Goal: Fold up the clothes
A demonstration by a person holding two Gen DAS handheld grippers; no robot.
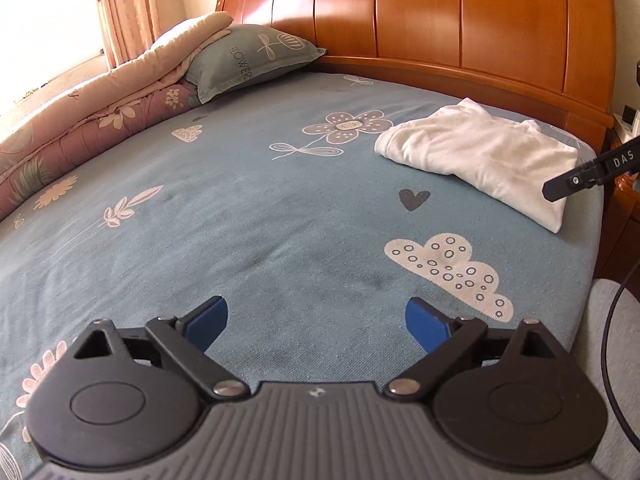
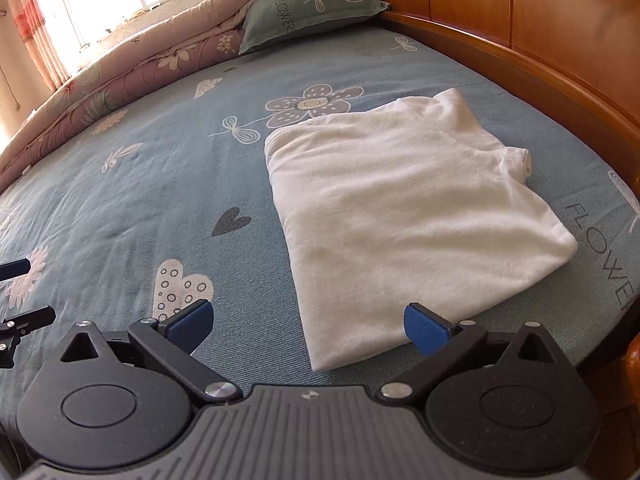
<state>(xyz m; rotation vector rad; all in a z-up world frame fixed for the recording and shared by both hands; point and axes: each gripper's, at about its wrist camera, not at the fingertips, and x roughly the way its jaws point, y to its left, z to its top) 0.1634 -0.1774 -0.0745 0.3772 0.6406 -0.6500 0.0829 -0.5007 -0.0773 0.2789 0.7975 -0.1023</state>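
White garment [image 2: 404, 208]: folded into a rough rectangle, lying flat on the bed sheet [image 2: 160, 200] at centre right of the right wrist view, close to the wooden headboard [image 2: 560, 32]; in the left wrist view it sits at upper right.
Right gripper [image 2: 308, 326]: released, jaws spread wide, blue pads bare, poised just over the garment's near corner at lower centre.
Left gripper [image 1: 316, 320]: released, jaws apart, nothing held, above bare sheet at lower centre, well apart from the garment.
Pillow [image 1: 248, 60]: grey-green, upper left, beside a rolled quilt [image 1: 80, 120].
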